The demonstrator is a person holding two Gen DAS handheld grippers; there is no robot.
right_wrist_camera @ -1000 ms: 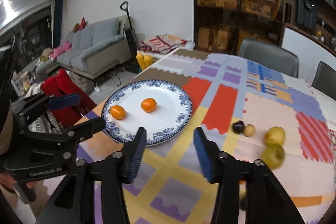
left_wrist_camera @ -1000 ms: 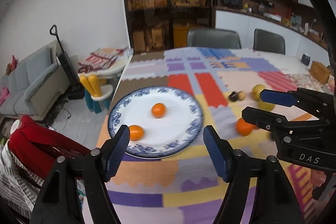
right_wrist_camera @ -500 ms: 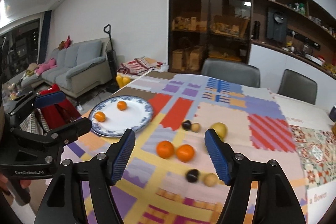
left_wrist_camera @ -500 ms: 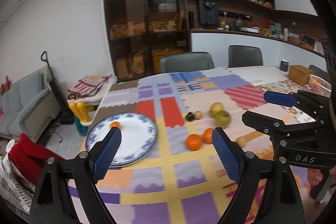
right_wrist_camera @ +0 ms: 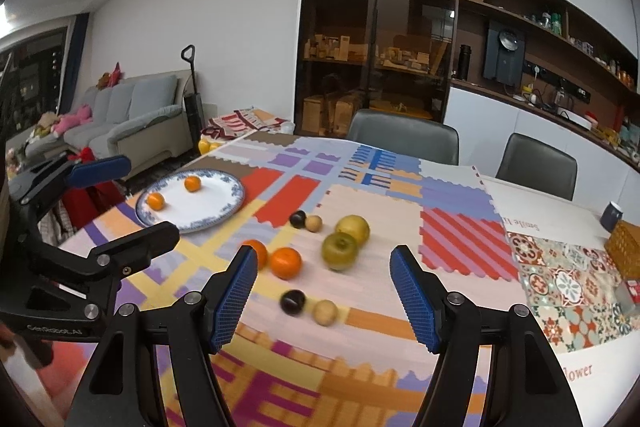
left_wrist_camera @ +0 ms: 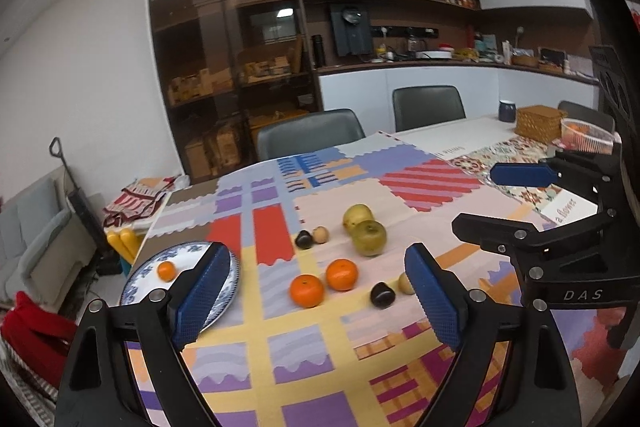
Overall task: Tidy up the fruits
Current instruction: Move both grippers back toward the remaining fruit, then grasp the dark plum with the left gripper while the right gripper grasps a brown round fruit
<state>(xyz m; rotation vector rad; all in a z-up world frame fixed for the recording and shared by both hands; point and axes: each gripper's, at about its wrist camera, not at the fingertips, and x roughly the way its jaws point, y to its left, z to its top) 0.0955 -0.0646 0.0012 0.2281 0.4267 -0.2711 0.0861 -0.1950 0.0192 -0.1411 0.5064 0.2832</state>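
Observation:
A blue-rimmed white plate at the table's left edge carries two small oranges. On the patchwork cloth to its right lie two bigger oranges, a green apple against a yellow one, and two pairs of small dark and tan fruits. My left gripper hangs open above the cloth's near side, framing the oranges. My right gripper is open too, level with the apples. Neither holds anything.
Grey chairs stand along the table's far side. At the far right are a wicker box, a dark mug and a clear tub. A sofa and a red garment lie beyond the left edge.
Both grippers have drawn back from the plate and swung right, so the loose fruits now fill the middle. Both pairs of jaws stand wider than a second ago.

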